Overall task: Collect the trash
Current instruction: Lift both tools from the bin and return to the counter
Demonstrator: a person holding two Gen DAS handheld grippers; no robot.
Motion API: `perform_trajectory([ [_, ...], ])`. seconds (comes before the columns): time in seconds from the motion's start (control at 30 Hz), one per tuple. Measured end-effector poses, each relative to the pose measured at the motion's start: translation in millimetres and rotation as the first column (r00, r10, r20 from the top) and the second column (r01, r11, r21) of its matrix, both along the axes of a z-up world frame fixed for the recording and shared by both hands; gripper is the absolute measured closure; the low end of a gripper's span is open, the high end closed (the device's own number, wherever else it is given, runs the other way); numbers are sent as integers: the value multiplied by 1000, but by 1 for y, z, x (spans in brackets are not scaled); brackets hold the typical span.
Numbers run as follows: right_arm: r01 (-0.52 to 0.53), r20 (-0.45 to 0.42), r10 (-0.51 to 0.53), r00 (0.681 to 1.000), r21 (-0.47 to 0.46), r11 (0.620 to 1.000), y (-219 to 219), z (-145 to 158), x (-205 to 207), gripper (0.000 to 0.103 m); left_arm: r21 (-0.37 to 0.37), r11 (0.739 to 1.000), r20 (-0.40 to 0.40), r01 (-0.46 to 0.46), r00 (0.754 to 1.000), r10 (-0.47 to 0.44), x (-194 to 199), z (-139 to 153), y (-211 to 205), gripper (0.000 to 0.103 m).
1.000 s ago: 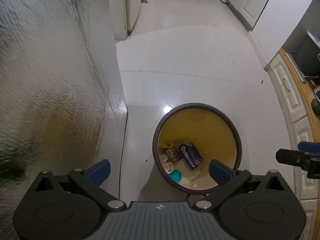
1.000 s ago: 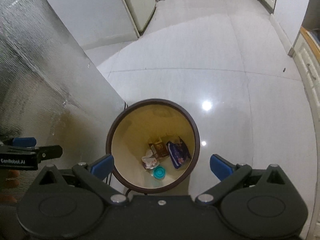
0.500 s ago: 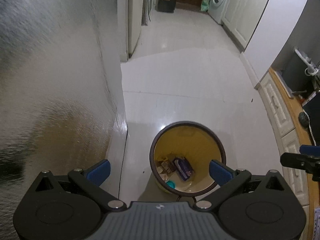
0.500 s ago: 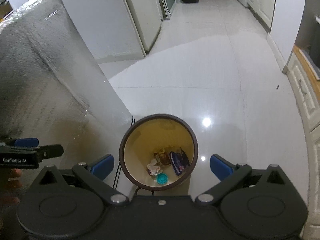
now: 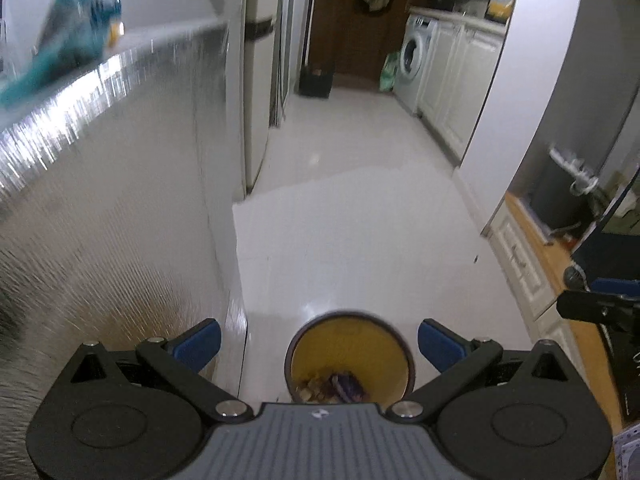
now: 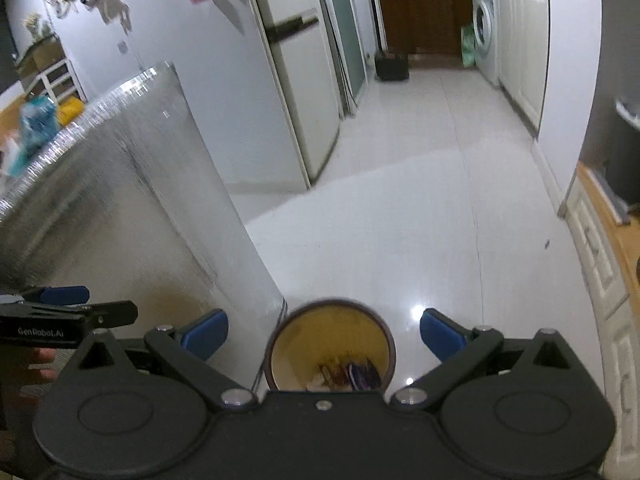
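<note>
A round bin (image 5: 348,356) with a dark brown rim and yellow inside stands on the white floor; it also shows in the right wrist view (image 6: 330,346). Wrappers and other trash (image 5: 334,388) lie at its bottom, also seen from the right wrist (image 6: 352,376). My left gripper (image 5: 318,344) is open and empty, high above the bin. My right gripper (image 6: 324,334) is open and empty, also above it. Each gripper shows at the edge of the other's view. A blurred teal bag (image 5: 68,44) lies on the counter top at the left.
A tall silver-clad counter (image 5: 100,208) stands close on the left, next to the bin. A white fridge (image 6: 296,92) is beyond it. White cabinets (image 5: 524,256) with a wooden top run along the right. A washing machine (image 5: 414,64) is at the far end.
Both grippers have risen and tilted up, so the bin looks smaller and lower in both views. The counter top and the far kitchen have come into view. Both stay open.
</note>
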State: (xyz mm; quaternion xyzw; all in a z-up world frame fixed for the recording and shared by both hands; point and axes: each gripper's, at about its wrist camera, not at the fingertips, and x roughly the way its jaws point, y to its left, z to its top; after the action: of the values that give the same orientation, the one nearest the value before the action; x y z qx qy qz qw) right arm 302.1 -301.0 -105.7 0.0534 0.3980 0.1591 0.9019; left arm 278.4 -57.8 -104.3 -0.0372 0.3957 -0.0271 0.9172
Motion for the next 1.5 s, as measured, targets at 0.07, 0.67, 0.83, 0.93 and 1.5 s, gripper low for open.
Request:
perform_trajectory([
  [0.07, 0, 46, 0, 999, 3, 1000, -1, 17, -7, 0, 2, 1000, 42, 6, 999, -6, -9, 16, -4, 0],
  [0.67, -60, 354, 17, 935, 112, 992, 23, 129, -36, 0, 85, 996, 421, -32, 907, -7, -74, 173, 0, 0],
  [0.83, -90, 414, 25, 910, 138, 986, 48, 152, -29, 0, 90, 995, 480, -45, 877, -3, -81, 203, 23, 0],
  [0.93, -112, 439, 32, 898, 156, 981, 61, 161, -27, 0, 97, 993, 501, -65, 865, 8, -80, 214, 38, 0],
  [1.5, -206, 476, 83, 875, 214, 955, 167, 164, 12, 0, 37, 957, 486, -288, 842, 235, -53, 199, 183, 0],
])
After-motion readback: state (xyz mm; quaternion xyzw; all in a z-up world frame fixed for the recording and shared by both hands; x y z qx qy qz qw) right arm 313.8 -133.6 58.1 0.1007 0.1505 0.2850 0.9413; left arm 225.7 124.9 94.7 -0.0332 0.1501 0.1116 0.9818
